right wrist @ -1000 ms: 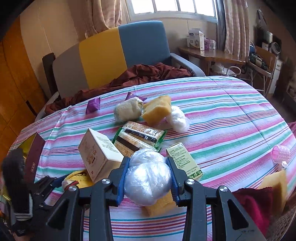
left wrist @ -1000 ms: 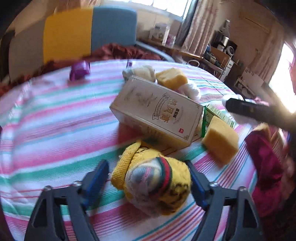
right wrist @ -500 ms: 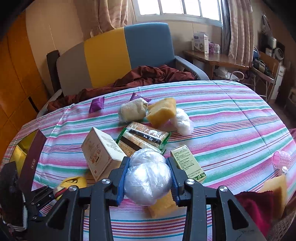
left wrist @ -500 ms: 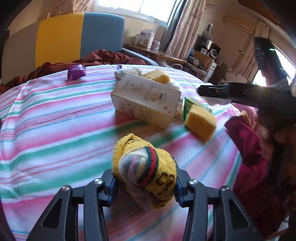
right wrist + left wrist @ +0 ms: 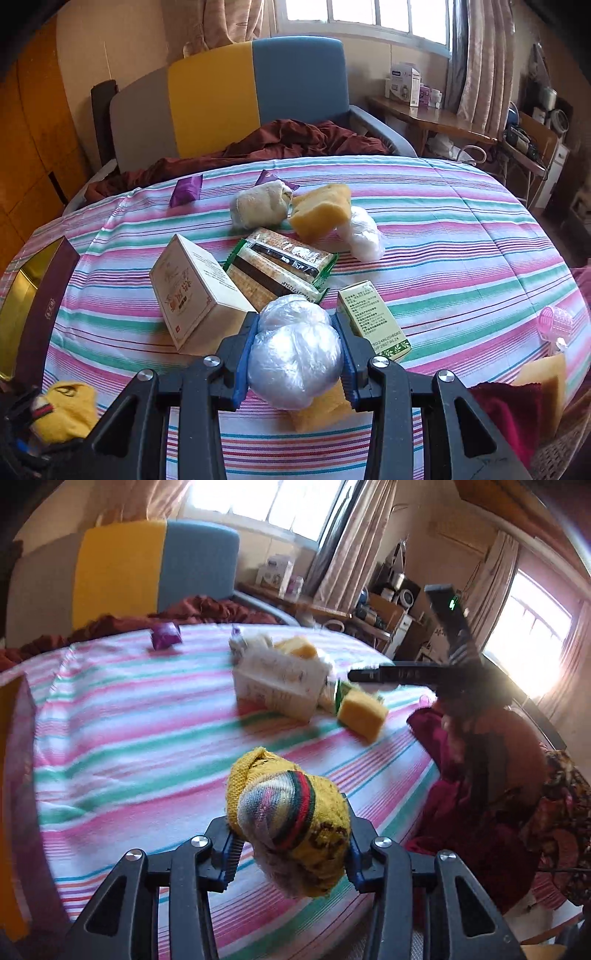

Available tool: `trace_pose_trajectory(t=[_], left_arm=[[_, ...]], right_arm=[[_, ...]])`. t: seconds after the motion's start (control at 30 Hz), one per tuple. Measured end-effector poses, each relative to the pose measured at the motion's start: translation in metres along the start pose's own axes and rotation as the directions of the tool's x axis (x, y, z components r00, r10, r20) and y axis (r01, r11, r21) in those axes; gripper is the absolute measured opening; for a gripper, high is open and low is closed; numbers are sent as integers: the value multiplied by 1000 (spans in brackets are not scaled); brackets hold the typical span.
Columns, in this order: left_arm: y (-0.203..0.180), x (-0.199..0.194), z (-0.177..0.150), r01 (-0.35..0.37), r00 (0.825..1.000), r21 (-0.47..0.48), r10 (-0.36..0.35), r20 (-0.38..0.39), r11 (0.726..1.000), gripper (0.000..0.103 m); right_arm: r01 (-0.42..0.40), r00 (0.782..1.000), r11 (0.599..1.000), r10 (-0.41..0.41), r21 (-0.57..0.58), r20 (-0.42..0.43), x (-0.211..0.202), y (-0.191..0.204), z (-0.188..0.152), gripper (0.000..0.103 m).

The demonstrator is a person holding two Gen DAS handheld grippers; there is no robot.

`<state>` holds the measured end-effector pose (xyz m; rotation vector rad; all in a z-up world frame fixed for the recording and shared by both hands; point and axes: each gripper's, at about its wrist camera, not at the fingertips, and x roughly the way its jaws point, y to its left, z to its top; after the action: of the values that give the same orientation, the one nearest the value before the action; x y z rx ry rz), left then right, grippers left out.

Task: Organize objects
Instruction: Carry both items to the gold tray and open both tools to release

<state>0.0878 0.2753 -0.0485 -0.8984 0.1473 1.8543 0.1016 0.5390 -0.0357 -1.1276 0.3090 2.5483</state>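
My left gripper [image 5: 290, 840] is shut on a rolled yellow sock [image 5: 291, 819] with red and green bands, held above the striped tablecloth [image 5: 129, 738]. The sock also shows at the lower left of the right wrist view [image 5: 68, 410]. My right gripper [image 5: 295, 354] is shut on a clear plastic-wrapped ball [image 5: 293, 350], held over a yellow sponge [image 5: 317, 410]. On the table lie a cream box [image 5: 192, 291], a cracker pack [image 5: 280, 266], a green box [image 5: 373, 319], a beige sock roll [image 5: 258, 206], a second sponge [image 5: 321, 210] and another plastic ball [image 5: 362, 232].
A purple and gold box [image 5: 37, 306] stands open at the table's left edge. Purple packets [image 5: 186, 190] lie at the back. A basket with a red cloth [image 5: 506, 417] and a sponge [image 5: 546, 376] is at the right. A pink cup [image 5: 556, 325] is near it. An armchair [image 5: 258, 96] stands behind.
My left gripper closed on the yellow sock, lifted it and pulled back from the cream box. My right gripper kept the plastic ball and rose slightly.
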Motion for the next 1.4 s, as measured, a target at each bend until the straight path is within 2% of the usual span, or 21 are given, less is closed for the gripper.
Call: trace_pose_trajectory(t=[0.1, 0.23, 0.33, 0.47, 0.67, 0.8, 0.87, 0.93, 1.03, 1.13, 1.17, 1.27, 1.37, 1.4], left_arm=[[10, -23, 4, -30, 998, -1, 30, 55, 1000, 45], [37, -54, 8, -75, 991, -60, 81, 109, 995, 45], [61, -76, 10, -144, 978, -95, 157, 136, 985, 45], [99, -100, 5, -239, 956, -169, 262, 129, 956, 45], [158, -122, -11, -351, 924, -287, 379, 49, 891, 45], [190, -130, -23, -425, 896, -325, 445, -16, 845, 46], [206, -131, -30, -466, 878, -339, 473, -67, 817, 46], [221, -135, -37, -480, 871, -363, 482, -92, 798, 46], [240, -133, -45, -530, 846, -381, 505, -171, 758, 50], [248, -138, -51, -595, 800, -406, 562, -210, 694, 57], [249, -140, -53, -601, 794, -415, 570, -212, 683, 60], [251, -152, -53, -581, 802, -469, 568, -188, 665, 63], [254, -165, -51, -545, 817, -509, 557, -146, 666, 63], [253, -171, -51, -537, 817, -522, 564, -124, 663, 63]], right_arm=[[8, 1000, 1000, -7, -10, 29, -6, 1, 1, 40], [-4, 998, 1000, 5, -7, 64, -13, 1, 4, 40], [-18, 996, 1000, 19, -15, 87, -17, 3, 4, 40], [-18, 991, 998, 24, -53, 131, -24, 13, 3, 40], [-41, 972, 987, 75, -154, 222, -41, 34, 2, 40], [-41, 972, 982, 82, -183, 221, -47, 50, -1, 40], [-69, 969, 982, 107, -174, 221, -53, 59, -2, 40], [-104, 967, 981, 138, -161, 215, -58, 70, -3, 40], [-170, 957, 972, 202, -163, 207, -64, 93, -6, 40], [-227, 947, 956, 261, -185, 189, -67, 120, -11, 41], [-249, 942, 948, 284, -196, 177, -68, 132, -12, 41], [-309, 928, 922, 346, -234, 140, -68, 168, -17, 41], [-359, 908, 886, 404, -294, 109, -68, 206, -24, 41], [-373, 902, 874, 420, -311, 97, -68, 217, -27, 41]])
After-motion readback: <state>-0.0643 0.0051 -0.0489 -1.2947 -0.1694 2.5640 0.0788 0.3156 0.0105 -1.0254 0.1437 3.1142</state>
